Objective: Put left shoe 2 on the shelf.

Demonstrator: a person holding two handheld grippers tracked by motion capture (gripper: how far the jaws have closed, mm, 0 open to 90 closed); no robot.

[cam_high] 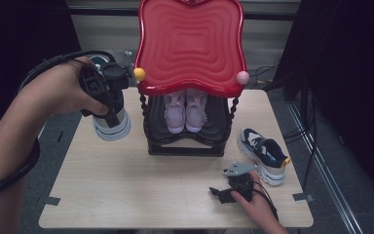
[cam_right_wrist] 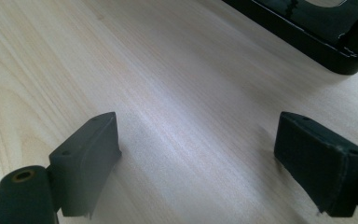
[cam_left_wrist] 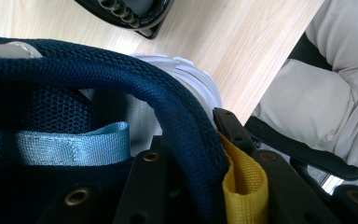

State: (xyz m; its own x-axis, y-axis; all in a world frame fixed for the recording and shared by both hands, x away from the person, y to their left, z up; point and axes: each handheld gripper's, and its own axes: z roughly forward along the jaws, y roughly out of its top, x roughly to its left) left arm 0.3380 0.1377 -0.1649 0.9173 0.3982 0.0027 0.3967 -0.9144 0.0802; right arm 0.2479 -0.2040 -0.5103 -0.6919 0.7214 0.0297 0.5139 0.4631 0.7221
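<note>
The right hand-held gripper (cam_right_wrist: 198, 161) holds its black jaws wide apart, nothing between them, over the pale wooden tabletop (cam_right_wrist: 177, 79); a glossy black rack base (cam_right_wrist: 317, 28) sits at one o'clock.

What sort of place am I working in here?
Probably a staged recording bench, not a home: a pale wooden table with tape-marked corners, a two-tier shoe rack with a red wavy top, and black curtains around it.

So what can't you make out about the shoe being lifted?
- High view: most of the lifted shoe, hidden behind the left tool and hand.
- Left gripper view: its toe, cut off by the frame; the navy collar blocks it.
- High view: the shoe rack's lower shelf, shadowed under the red top.
</note>
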